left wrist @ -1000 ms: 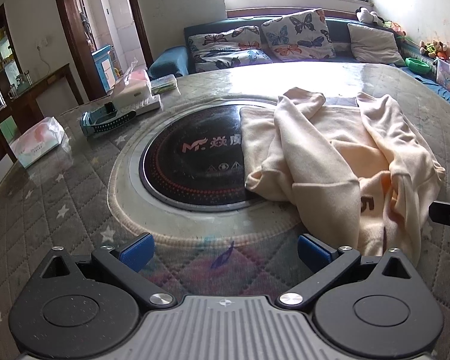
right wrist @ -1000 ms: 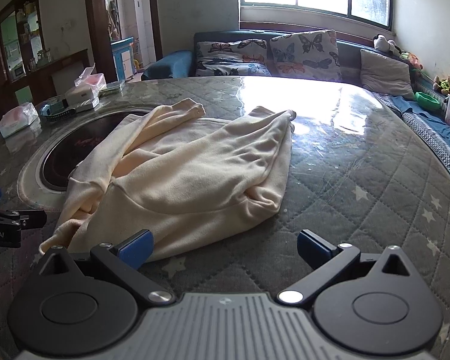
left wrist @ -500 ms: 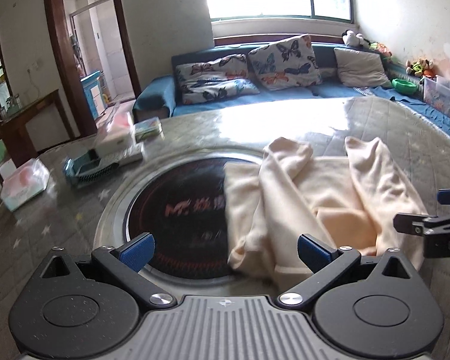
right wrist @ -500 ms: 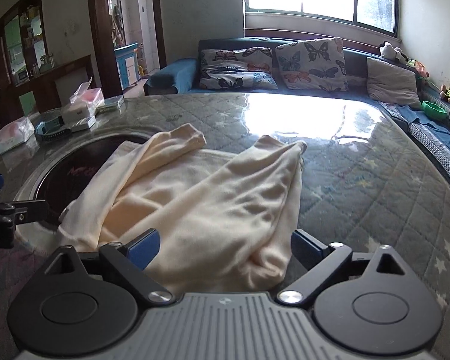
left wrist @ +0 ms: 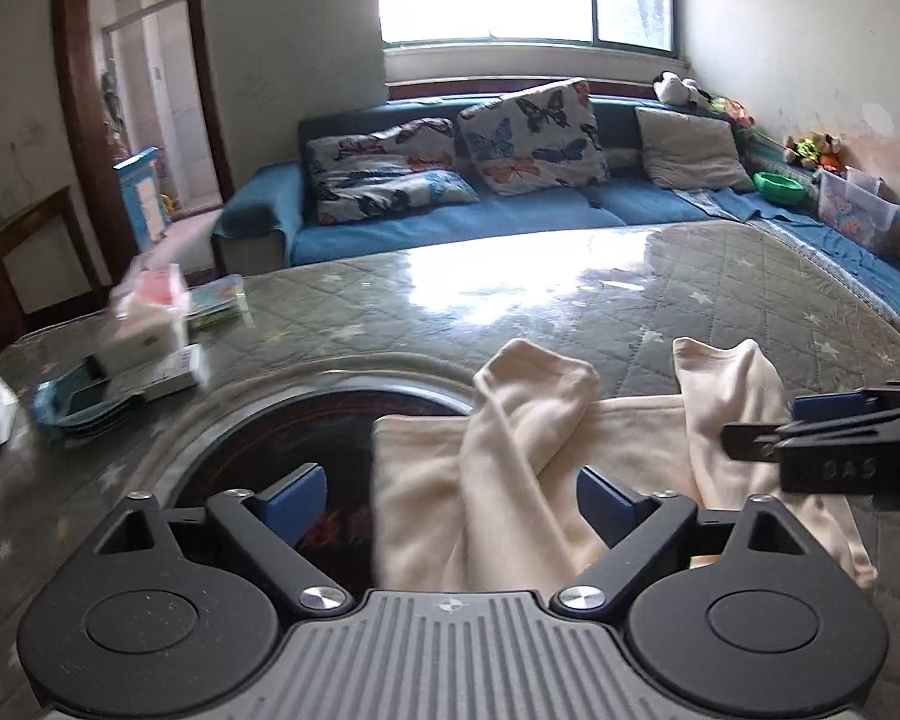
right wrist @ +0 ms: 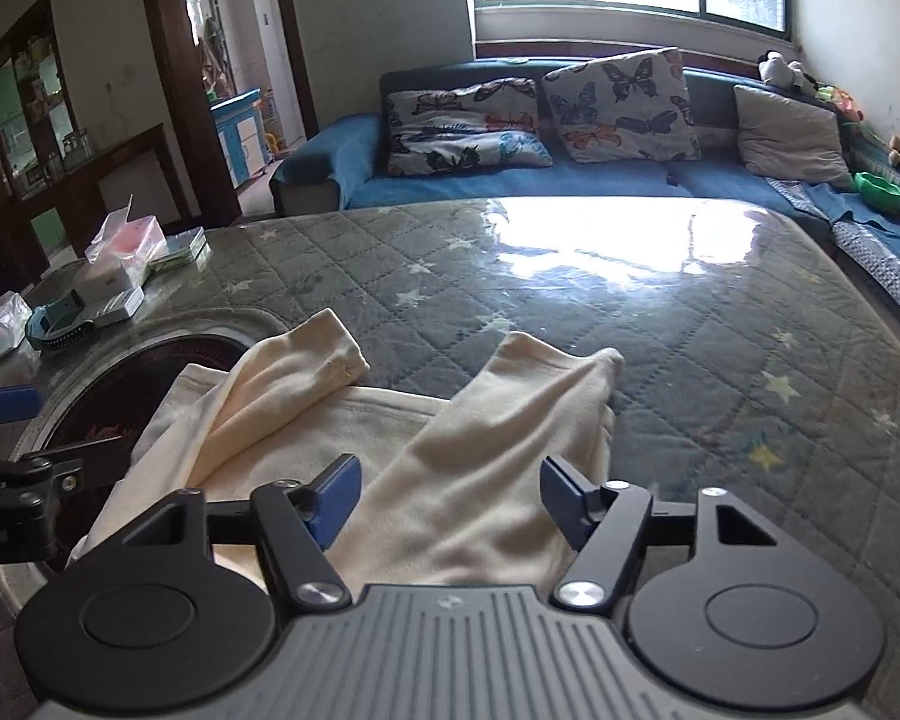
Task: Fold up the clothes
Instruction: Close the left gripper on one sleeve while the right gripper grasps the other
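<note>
One cream garment (left wrist: 510, 480) lies on the table (left wrist: 660, 294), its left part over the dark round plate (left wrist: 282, 438) set in the tabletop, the rest on the quilted star-print cover. Its two sleeves (right wrist: 294, 372) point away from the cameras toward the sofa (right wrist: 600, 180), cuffs apart; the left sleeve crosses the body at a slant. The garment's long axis runs from the grippers toward the sofa.

The left gripper (left wrist: 450, 495) hangs low over the near left part of the garment, jaws wide and holding nothing. The right gripper (right wrist: 450, 495) sits over the near right part — jaws likewise wide, nothing between them, the right sleeve running out ahead. Each gripper's tip shows at the edge of the other's view; letters on the right one read roughly "DAS", though blur leaves that unsure.

On the sofa are three cushions — two with butterfly print (right wrist: 624, 102), one plain grey (right wrist: 792, 132). At the table's far left stand a tissue box (right wrist: 120, 252) and a teal tray (left wrist: 84, 402). Writing on the plate is too hidden to read.
</note>
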The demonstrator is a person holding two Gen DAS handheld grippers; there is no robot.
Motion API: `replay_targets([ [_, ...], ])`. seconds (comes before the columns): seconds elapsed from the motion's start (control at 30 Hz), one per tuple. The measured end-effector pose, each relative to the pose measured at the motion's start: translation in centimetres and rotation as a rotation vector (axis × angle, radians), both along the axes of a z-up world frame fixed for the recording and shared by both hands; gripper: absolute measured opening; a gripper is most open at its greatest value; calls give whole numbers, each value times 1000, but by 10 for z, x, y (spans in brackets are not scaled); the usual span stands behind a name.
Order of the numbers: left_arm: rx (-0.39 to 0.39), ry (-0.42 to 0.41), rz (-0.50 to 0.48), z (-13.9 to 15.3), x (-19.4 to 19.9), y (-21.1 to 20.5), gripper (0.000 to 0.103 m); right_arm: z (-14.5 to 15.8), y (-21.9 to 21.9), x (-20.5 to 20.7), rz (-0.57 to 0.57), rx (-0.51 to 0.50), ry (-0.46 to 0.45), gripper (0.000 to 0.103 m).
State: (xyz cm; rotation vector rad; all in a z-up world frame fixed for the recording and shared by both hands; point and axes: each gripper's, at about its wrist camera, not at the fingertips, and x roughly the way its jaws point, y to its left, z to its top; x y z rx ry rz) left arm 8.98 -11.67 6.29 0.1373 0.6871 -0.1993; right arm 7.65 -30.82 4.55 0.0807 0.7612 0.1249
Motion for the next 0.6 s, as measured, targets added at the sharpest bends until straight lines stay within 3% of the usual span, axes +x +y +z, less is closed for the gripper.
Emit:
replay_targets([
  [0.17, 10, 49, -26, -13, 19, -6, 86, -10, 13, 19, 31, -3, 33, 56],
  [0.3, 19, 91, -46, -23, 33, -11, 72, -18, 25, 27, 69, -47, 58, 45],
  [0.37, 24, 111, -56, -28, 40, -13, 58, -20, 27, 28, 71, -64, 60, 44],
  [0.43, 27, 128, -63, -33, 45, -13, 31, -22, 29, 28, 66, -91, 51, 37],
  [0.53, 27, 115, -58, -33, 41, -9, 19, -22, 27, 27, 54, -95, 51, 27],
  [0.6, 23, 96, -46, -30, 35, -4, 13, -21, 24, 26, 52, -92, 50, 14],
])
